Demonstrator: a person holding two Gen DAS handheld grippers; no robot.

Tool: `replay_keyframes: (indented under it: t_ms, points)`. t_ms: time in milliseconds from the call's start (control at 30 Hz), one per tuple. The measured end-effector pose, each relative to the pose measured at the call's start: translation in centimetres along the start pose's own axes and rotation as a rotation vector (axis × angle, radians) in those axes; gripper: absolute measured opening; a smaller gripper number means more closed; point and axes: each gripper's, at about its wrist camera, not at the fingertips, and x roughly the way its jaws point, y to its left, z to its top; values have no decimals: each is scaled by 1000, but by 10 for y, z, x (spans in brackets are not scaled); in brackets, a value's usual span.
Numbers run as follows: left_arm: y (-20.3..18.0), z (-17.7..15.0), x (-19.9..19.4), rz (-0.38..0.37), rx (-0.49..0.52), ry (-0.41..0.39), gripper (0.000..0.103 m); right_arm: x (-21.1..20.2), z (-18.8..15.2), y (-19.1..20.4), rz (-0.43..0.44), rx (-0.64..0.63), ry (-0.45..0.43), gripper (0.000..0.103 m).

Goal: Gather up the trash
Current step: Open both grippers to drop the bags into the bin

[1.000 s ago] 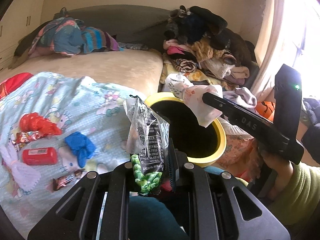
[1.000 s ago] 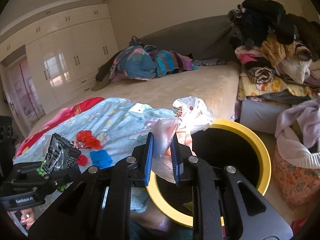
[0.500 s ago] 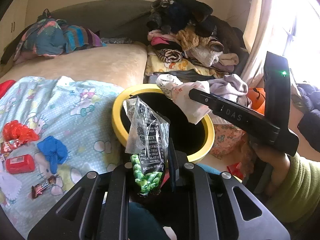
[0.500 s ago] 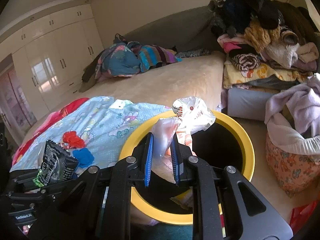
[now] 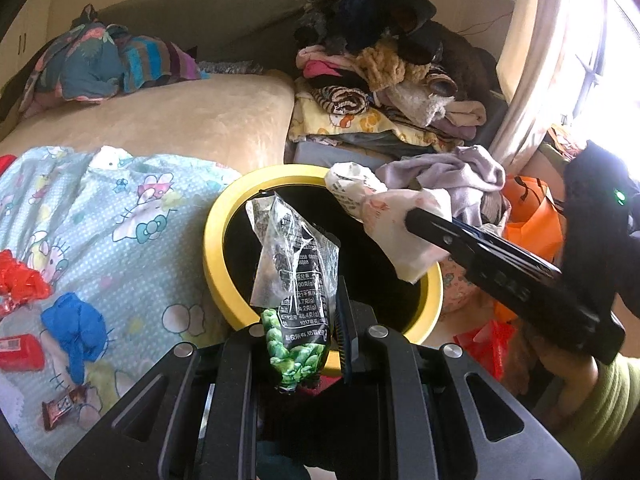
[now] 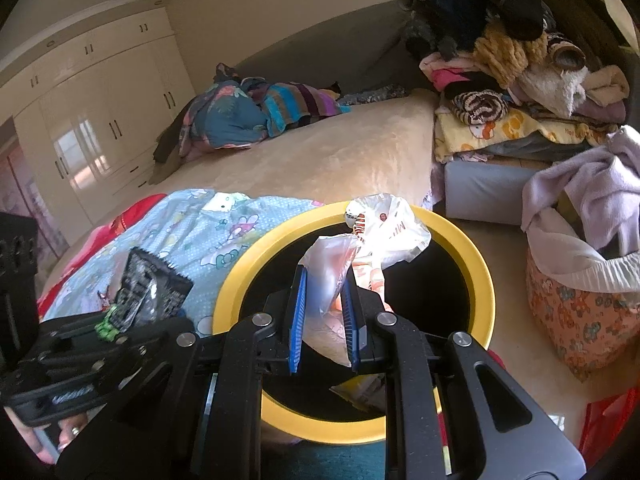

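Observation:
A yellow-rimmed bin (image 5: 212, 248) with a black inside stands on the floor beside the bed. My left gripper (image 5: 300, 332) is shut on a clear snack bag (image 5: 296, 264) with black print and green peas. The bag hangs over the bin's near rim. My right gripper (image 6: 324, 308) is shut on a crumpled white plastic wrapper (image 6: 384, 232), held above the bin's (image 6: 476, 264) opening. In the left wrist view the right gripper (image 5: 412, 216) reaches in from the right with the white wrapper (image 5: 400, 216). The left gripper (image 6: 116, 320) and its snack bag (image 6: 148, 284) show at lower left in the right wrist view.
On the cartoon-print blanket (image 5: 120, 216) lie a red wrapper (image 5: 20, 284), a blue crumpled piece (image 5: 76, 324), a red pack (image 5: 18, 354) and a candy wrapper (image 5: 64, 400). A clothes pile (image 5: 384, 80), a cloth-filled basket (image 6: 580, 304) and an orange bag (image 5: 532, 216) stand right of the bin.
Both grippers have moved toward the bin with their loads still held. The bin now sits nearer and more central in both views, and the blanket's litter has slid left.

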Motion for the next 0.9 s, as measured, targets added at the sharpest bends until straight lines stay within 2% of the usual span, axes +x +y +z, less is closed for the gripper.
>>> replay_keyframes:
  t_ms: [333, 400, 467, 533, 567, 600, 633, 667, 767, 900]
  points:
    - [4, 31, 32, 1, -36, 17, 16, 3, -5, -1, -2, -9, 23, 13]
    - [3, 37, 35, 10, -41, 14, 25, 4, -5, -2, -14, -4, 25, 21]
    - [3, 42, 37, 18, -49, 11, 64, 4, -5, -6, -43, 16, 26, 34]
    - [3, 44, 35, 16, -52, 0, 68, 3, -4, -8, -60, 28, 19, 42]
    - [2, 44, 34, 20, -45, -3, 73, 2, -5, -9, -67, 31, 15, 47]
    - [1, 43, 32, 31, -36, -8, 78, 2, -5, -10, -72, 34, 12, 50]
    - [1, 42, 31, 41, -30, -12, 87, 1, -6, -11, -80, 35, 10, 51]
    - [1, 41, 29, 43, -29, -15, 91, 1, -6, -11, -90, 36, 9, 54]
    - [6, 35, 20, 52, -55, -36, 96, 1, -7, -13, -119, 44, 4, 61]
    - [16, 27, 7, 78, -103, -64, 96, -1, -7, -16, -153, 57, -7, 67]
